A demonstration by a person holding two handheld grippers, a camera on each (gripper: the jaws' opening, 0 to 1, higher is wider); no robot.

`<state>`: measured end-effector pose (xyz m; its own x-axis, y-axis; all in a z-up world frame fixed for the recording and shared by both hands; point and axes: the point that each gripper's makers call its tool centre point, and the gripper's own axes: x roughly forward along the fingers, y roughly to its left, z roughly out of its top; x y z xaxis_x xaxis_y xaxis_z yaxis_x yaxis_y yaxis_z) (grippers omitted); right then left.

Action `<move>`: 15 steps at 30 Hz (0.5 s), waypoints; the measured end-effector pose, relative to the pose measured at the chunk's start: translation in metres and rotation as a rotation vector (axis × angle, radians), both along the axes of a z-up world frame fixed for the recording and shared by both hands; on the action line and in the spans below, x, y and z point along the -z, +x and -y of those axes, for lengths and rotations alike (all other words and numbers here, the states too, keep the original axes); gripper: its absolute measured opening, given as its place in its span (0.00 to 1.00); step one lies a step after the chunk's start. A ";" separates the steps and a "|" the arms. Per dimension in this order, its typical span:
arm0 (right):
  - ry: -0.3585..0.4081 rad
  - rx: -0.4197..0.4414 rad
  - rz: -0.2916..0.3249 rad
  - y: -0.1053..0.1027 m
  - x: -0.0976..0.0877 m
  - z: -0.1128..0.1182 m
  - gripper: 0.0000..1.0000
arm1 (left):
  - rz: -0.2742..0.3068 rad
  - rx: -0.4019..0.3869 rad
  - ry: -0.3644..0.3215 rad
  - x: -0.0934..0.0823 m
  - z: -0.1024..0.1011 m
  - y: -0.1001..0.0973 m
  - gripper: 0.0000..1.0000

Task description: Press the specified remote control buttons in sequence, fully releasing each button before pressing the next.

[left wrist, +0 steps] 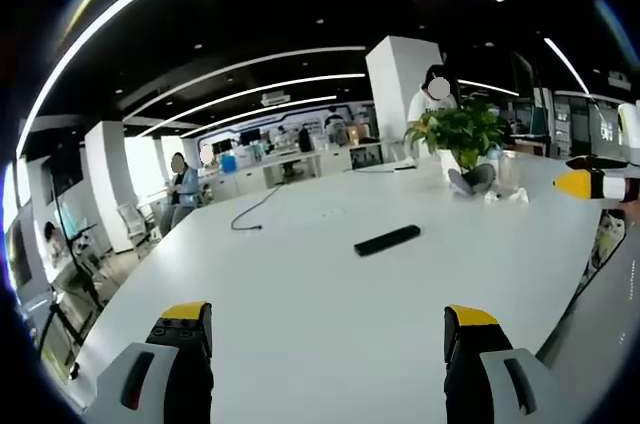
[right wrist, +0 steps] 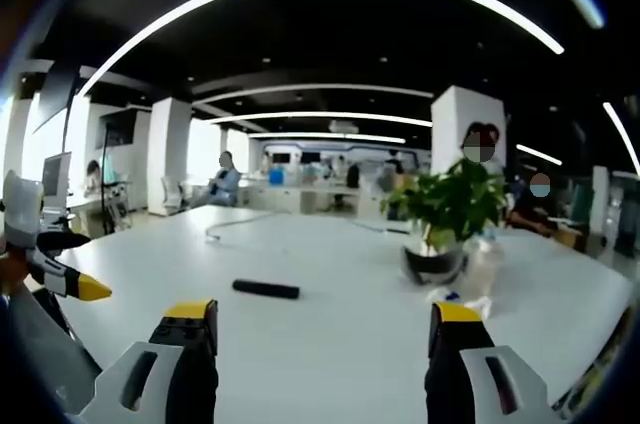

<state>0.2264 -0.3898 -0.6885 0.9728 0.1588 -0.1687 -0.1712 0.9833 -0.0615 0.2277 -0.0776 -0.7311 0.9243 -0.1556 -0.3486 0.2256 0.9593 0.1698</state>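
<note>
**Pre-approach, no button pressed yet**

Remote [left wrist: 387, 240] lies flat on the white table [left wrist: 300, 294], well ahead of both claws, nothing touching it. Your left claw [left wrist: 328, 329] is spread wide and empty; right claw [right wrist: 325, 326] likewise wide apart, holding nothing. Potted plant [right wrist: 452, 214] sits beyond the remote, cable [left wrist: 255, 209] farther back. Looks like step 1: reach in. Next you prob need to close one claw w/ a tip over the first button, keeping the remote in view.

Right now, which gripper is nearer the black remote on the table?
Hard to call; the right looks slightly nearer. Right gripper hangs open with the remote ahead, a little left of its jaws. Left gripper hangs open with the remote ahead, slightly right.
</note>
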 end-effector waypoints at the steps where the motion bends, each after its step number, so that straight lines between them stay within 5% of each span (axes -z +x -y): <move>1: 0.000 0.002 -0.003 0.000 0.000 0.000 0.86 | -0.003 0.002 0.003 0.001 0.000 0.000 1.00; 15: -0.026 0.001 -0.039 0.000 0.007 -0.003 0.79 | -0.053 -0.003 0.054 0.011 -0.003 -0.001 1.00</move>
